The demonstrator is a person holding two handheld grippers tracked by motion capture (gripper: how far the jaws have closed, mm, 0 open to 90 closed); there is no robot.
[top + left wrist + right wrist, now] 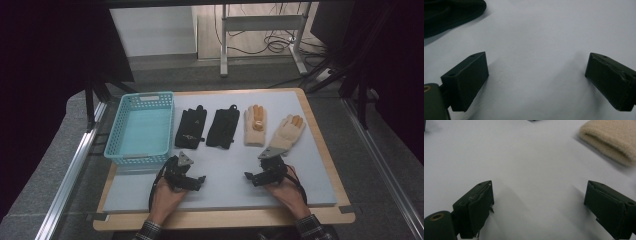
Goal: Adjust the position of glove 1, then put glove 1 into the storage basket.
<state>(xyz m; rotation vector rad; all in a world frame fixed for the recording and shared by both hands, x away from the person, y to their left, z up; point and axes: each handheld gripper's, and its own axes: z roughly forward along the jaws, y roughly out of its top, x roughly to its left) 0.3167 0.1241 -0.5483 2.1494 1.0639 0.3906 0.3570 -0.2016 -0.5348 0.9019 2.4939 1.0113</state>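
Two black gloves (190, 128) (223, 128) and two cream gloves with orange fingertips (255, 125) (286, 132) lie in a row across the far half of the pale mat (220, 190). My left gripper (200, 181) rests low on the mat in front of the black gloves, jaws wide apart and empty; a black glove's edge (449, 12) shows at its upper left. My right gripper (249, 177) rests in front of the cream gloves, also open and empty, with a cream cuff (611, 137) at its upper right.
A turquoise plastic basket (141, 129), empty, stands at the mat's left side beside the black gloves. The wooden table edge (225, 220) runs along the front. Metal rails flank the table; a desk frame and cables stand beyond it.
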